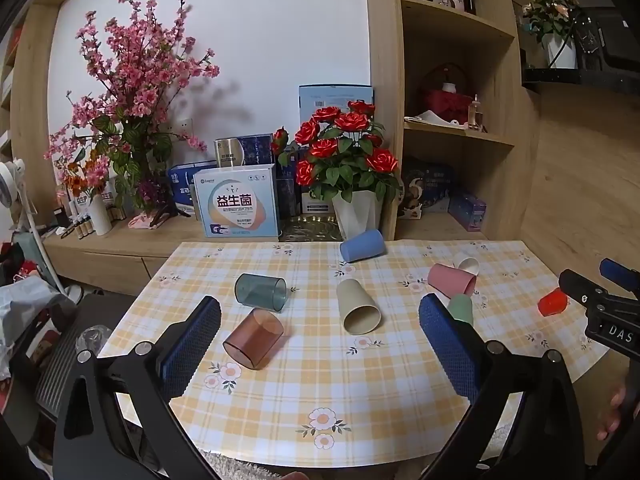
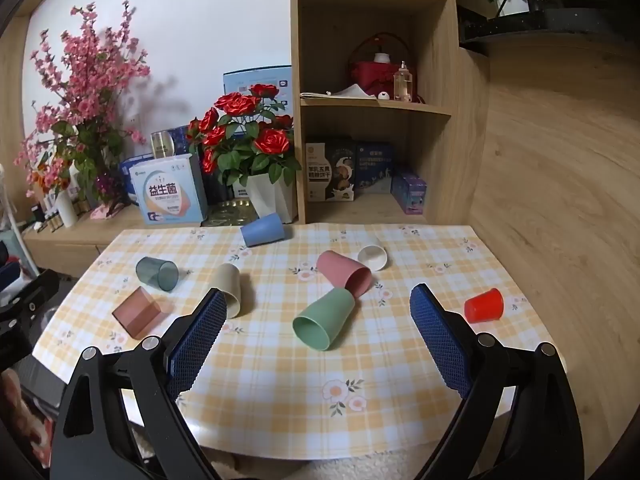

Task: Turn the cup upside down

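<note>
Several cups lie on their sides on the checked table [image 1: 320, 380]: a brown translucent cup [image 1: 253, 338], a grey-blue translucent cup [image 1: 261, 292], a beige cup [image 1: 357, 306], a blue cup [image 1: 363, 245], a pink cup [image 1: 451, 279], a green cup [image 2: 325, 319] and a white cup [image 2: 373, 257]. A red cup [image 2: 484, 305] stands upside down at the right. My left gripper [image 1: 320, 316] is open and empty, above the table's near side, with the brown and beige cups between its fingers. My right gripper [image 2: 316, 308] is open and empty, the green cup between its fingers.
A pot of red roses [image 1: 346, 160], pink blossoms [image 1: 132, 92] and boxes [image 1: 238, 202] stand on the sideboard behind the table. A wooden shelf unit [image 2: 376, 92] rises at the back right. The right gripper shows in the left wrist view [image 1: 604, 304].
</note>
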